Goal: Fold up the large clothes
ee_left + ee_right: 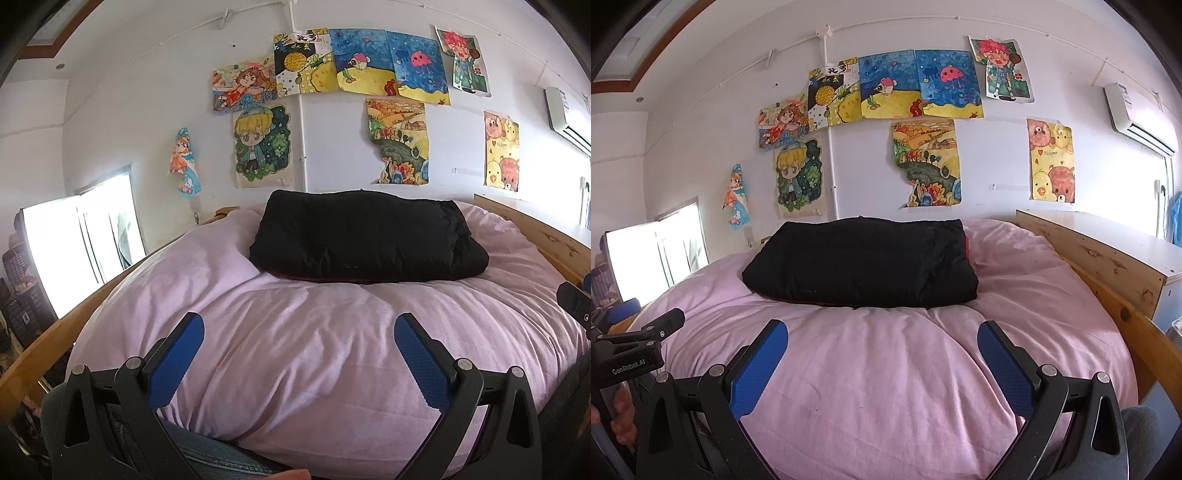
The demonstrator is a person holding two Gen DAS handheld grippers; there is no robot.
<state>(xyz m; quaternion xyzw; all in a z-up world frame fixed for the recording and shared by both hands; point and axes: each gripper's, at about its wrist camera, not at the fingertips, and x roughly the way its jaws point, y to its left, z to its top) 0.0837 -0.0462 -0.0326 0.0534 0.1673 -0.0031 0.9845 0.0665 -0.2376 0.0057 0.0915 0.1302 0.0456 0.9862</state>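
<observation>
Left gripper [299,334], black frame with blue textured pads: jaws spread wide, nothing between them, held low over the near edge of the bed. Denim-like blue fabric [218,458] shows beneath its frame at the bottom of the left wrist view.

Right gripper [882,341], same build: jaws equally wide apart and empty, also over the near edge. In the right wrist view the black body of the left gripper appears at the left margin, with a person's hand [618,413] wrapped on its handle. In the left wrist view a small part of the right gripper shows at the right margin.

Pale pink quilted bed cover [314,350]: fills the foreground of both views, puffy and lightly creased. Neither gripper touches it, as far as can be told.

Light wooden bed frame [1123,317]: rails run along both sides of the cover.

Black folded garment [365,236]: a compact, thick, roughly rectangular bundle lying on the pink cover toward the far end of the bed, well apart from both grippers. A thin dark red edge shows along its lower side.

White wall [147,110] behind the bed: carries many colourful children's drawings [391,66]. White air-conditioning unit [1137,118] high at right; bright window [81,236] at left.
</observation>
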